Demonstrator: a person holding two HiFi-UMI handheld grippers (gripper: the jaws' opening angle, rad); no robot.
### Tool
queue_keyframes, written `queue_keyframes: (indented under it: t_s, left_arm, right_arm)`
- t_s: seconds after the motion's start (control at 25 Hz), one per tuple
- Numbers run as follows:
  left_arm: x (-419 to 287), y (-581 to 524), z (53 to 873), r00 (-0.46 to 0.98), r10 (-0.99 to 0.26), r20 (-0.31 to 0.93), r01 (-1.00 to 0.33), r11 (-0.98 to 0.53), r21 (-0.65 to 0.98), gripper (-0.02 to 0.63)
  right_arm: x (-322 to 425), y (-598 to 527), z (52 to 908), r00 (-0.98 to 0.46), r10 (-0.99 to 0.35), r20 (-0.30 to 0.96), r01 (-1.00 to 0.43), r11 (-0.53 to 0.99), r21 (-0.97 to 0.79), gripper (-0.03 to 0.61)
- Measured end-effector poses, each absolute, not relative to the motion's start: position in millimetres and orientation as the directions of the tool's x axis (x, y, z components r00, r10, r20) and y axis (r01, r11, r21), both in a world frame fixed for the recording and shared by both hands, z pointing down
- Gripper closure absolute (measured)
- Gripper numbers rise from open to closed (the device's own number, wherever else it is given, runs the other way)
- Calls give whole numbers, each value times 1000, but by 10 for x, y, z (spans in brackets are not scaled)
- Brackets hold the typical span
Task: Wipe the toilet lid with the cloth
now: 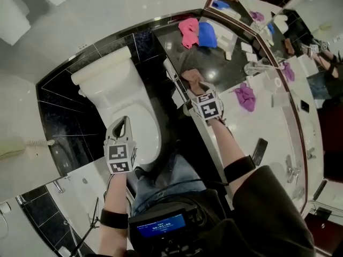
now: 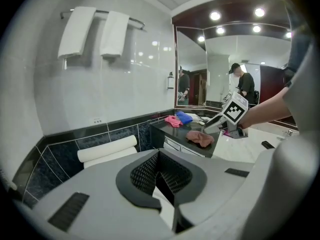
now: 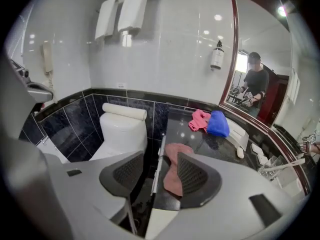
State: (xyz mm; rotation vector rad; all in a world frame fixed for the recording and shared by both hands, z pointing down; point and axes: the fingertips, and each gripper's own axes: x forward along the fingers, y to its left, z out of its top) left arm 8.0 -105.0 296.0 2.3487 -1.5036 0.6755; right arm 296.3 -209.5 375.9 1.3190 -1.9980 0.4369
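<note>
1. Bathroom with white wall tiles above a band of dark tiles; two white towels (image 3: 122, 14) on a rail, a mirror (image 3: 265, 59) over the dark tabletop (image 3: 192, 137).
2. Toilet lid (image 1: 140, 123) white and down, just left of the tabletop.
3. Dusty-pink cloth (image 3: 173, 169) crumpled at the tabletop's near left edge, well apart from the lid.
4. Bright pink cloth (image 3: 200, 119) and blue cloth (image 3: 218, 124) side by side, touching, farther back on the same tabletop.
5. Right gripper (image 3: 160, 164) above the dusty-pink cloth, fingers spread wide and pressing on nothing; cloth visible in the gap between them.
6. Left gripper (image 2: 158, 166) over the toilet lid in the head view, fingers closed fully together, holding nothing.
</note>
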Motion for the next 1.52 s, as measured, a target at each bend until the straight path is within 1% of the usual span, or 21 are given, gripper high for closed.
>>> queue_keyframes:
  t_s: [0.12, 0.2, 0.32, 0.48, 0.64, 0.8, 1.0, 1.28, 1.52]
  left_arm:
    - [-206, -891, 2831, 351, -791, 501, -909, -416, -21, 614]
    - [-407, -775, 2764, 350, -798, 491, -912, -410, -17, 614]
    - [-712, -590, 2705, 340, -802, 490, -919, -395, -8, 614]
    - [-1152, -358, 2701, 303, -820, 485, -935, -355, -16, 614]
    - [-1520, -170, 2597, 270, -840, 471, -947, -320, -27, 614]
    - [-1798, -25, 2520, 244, -855, 457, -957, -289, -28, 614]
    - [-1952, 84, 2478, 228, -865, 447, -964, -264, -20, 614]
    - [-1994, 158, 2498, 217, -868, 446, -971, -241, 2, 614]
    - [-1991, 184, 2491, 218, -869, 445, -971, -240, 7, 614]
  right_arm:
    - [2539, -1866, 3489, -308, -684, 662, -885, 462, 66, 401]
    - [2288, -1715, 3386, -338, -699, 630, -879, 473, 54, 422]
    - [1807, -1448, 3152, -411, -707, 575, -870, 493, -15, 484]
    - [1206, -1097, 2955, -506, -698, 506, -841, 529, -111, 527]
    - [757, -818, 2894, -553, -680, 481, -815, 561, -144, 560]
    - [468, -627, 2882, -579, -660, 479, -799, 577, -170, 561]
    - [283, -545, 2826, -595, -647, 477, -786, 594, -174, 563]
    - [279, -507, 2713, -587, -646, 489, -780, 612, -128, 565]
    - [348, -474, 2727, -580, -645, 497, -783, 610, -123, 565]
